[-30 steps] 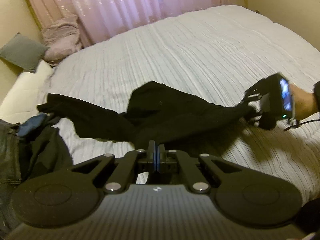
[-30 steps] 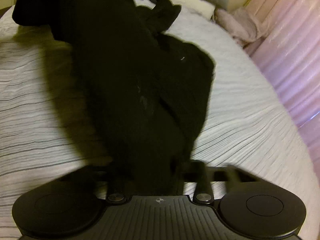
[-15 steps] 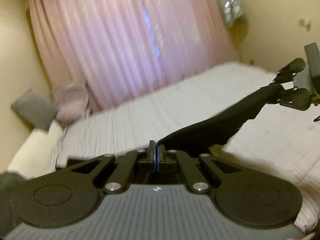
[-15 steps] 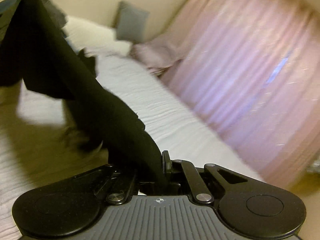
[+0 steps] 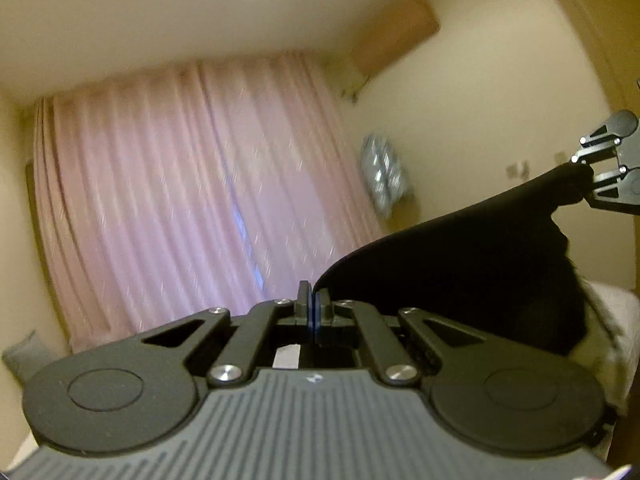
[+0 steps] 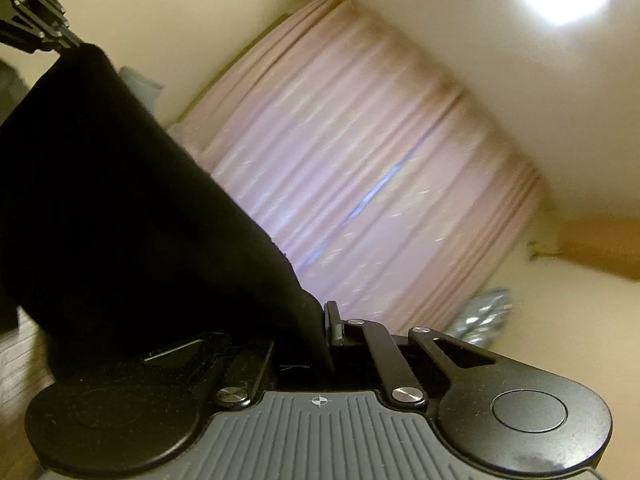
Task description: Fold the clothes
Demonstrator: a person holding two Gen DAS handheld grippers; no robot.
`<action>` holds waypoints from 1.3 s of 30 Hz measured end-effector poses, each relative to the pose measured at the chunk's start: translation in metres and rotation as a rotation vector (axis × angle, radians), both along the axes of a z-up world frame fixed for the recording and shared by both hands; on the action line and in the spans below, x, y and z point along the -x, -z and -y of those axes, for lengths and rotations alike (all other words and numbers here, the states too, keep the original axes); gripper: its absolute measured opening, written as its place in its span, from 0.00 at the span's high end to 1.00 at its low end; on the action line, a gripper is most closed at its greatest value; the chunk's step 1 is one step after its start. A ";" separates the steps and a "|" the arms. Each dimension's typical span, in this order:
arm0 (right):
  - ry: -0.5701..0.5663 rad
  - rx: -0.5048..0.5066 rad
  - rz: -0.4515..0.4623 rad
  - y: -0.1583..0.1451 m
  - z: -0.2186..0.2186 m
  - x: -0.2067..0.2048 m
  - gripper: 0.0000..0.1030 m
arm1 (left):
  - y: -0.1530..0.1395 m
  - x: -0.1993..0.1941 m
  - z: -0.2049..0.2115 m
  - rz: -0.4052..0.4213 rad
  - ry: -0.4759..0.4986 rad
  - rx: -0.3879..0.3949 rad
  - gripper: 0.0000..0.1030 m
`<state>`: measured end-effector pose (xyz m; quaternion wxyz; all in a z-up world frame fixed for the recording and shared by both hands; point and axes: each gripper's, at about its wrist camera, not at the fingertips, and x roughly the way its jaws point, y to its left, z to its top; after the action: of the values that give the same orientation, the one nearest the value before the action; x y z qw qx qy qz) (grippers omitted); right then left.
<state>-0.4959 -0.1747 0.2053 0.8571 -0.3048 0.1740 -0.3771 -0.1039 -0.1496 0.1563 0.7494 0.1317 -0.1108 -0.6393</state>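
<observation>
Up it went: a second before, the black fabric garment (image 5: 480, 264) had lain sprawled on the white ribbed bedcover with both grippers low over it, and in this moment it was off the bed and strung in the air between the two tools. The bedcover had dropped almost wholly out of sight, leaving only a pale sliver (image 5: 616, 320) beyond the cloth, right of the left jaws.

The left gripper (image 5: 309, 304) had its jaws pressed fully together, one edge of the garment pinched at their right side and sweeping away to the right. At the far end of that sweep the right gripper (image 5: 588, 178) clamped the other corner. From its own camera the right gripper (image 6: 326, 320) was closed on the cloth too, and the fabric (image 6: 120, 208) rose from its jaws up to the left, to the left gripper (image 6: 70, 44).

Behind both jaws hung the pink pleated curtain (image 5: 180, 200), smeared by motion. The black cloth buried the right tool's left finger and linkage. A silvery object (image 5: 382, 172) on the wall was too blurred to identify, and the garment's type could not be made out.
</observation>
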 end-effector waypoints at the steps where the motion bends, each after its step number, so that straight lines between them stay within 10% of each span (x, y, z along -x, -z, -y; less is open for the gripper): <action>1: 0.014 0.014 0.012 -0.012 -0.011 0.007 0.98 | -0.009 0.005 0.001 0.011 0.015 0.013 1.00; 7: 0.083 -0.006 0.027 -0.037 -0.007 0.030 0.98 | -0.019 0.024 0.059 0.018 0.079 -0.005 1.00; 11: 0.132 -0.112 -0.033 -0.012 0.046 0.023 0.98 | 0.027 0.032 0.153 -0.013 0.099 -0.143 1.00; 20: 0.225 -0.474 -0.237 0.166 0.302 -0.008 0.98 | 0.199 0.055 0.433 -0.075 0.075 -0.563 1.00; 28: 0.169 -0.624 -0.403 0.308 0.461 -0.064 0.98 | 0.310 0.009 0.593 -0.153 -0.119 -0.752 0.99; 31: 0.144 -0.670 -0.482 0.359 0.492 -0.105 0.87 | 0.333 -0.025 0.596 -0.295 -0.203 -0.818 0.91; 34: 0.153 -0.708 -0.527 0.394 0.496 -0.117 0.29 | 0.334 -0.049 0.558 -0.379 -0.234 -0.825 0.80; 39: 0.168 -0.813 -0.458 0.400 0.458 -0.103 0.29 | 0.327 -0.089 0.455 -0.497 -0.310 -0.838 0.72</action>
<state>-0.3932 -0.6331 -0.1950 0.8130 -0.0047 0.5161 -0.2696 -0.0151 -0.6042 -0.1706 0.7220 0.2797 0.3577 -0.5221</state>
